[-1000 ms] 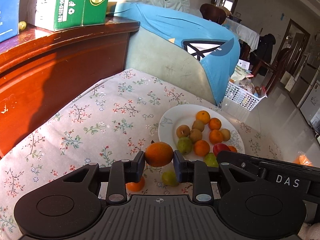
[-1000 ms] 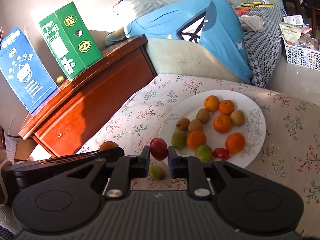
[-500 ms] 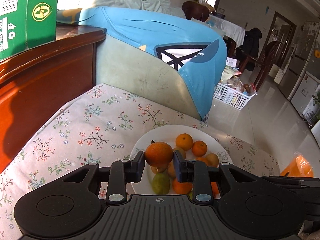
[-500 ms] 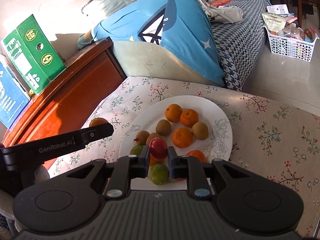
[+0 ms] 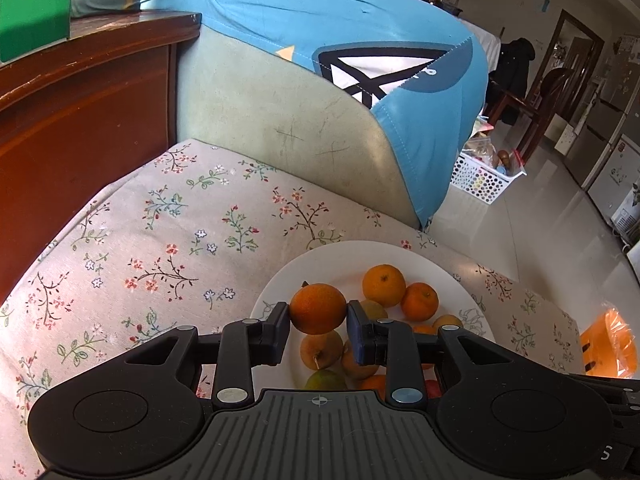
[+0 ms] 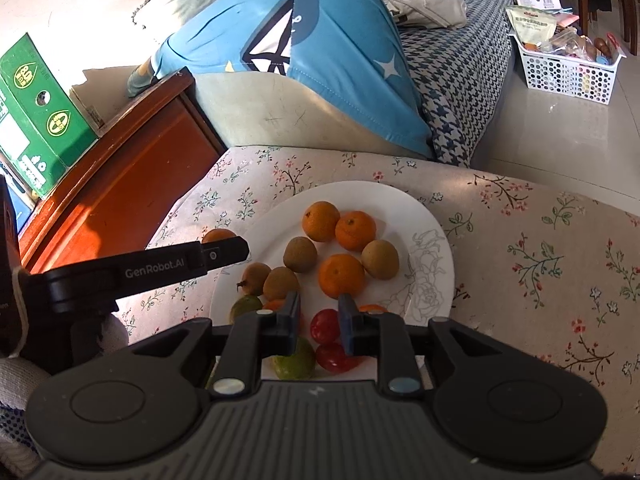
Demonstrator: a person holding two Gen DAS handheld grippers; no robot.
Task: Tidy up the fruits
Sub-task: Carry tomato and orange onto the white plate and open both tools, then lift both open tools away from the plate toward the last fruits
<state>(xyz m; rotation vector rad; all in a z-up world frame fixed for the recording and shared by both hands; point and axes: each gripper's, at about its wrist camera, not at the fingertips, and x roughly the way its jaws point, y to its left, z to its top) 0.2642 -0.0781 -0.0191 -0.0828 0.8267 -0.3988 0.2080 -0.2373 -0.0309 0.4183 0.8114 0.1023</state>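
L gripper (image 5: 318,318) level over plate (image 5: 348,256), jaws clamped on orange (image 5: 318,309). R gripper (image 6: 319,318) tilted down over plate's near rim, jaws parted, red fruit (image 6: 325,326) loose between/below tips.

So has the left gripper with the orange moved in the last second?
Yes. The left gripper carried the orange from over the floral cloth to above the white plate, toward the other fruit.
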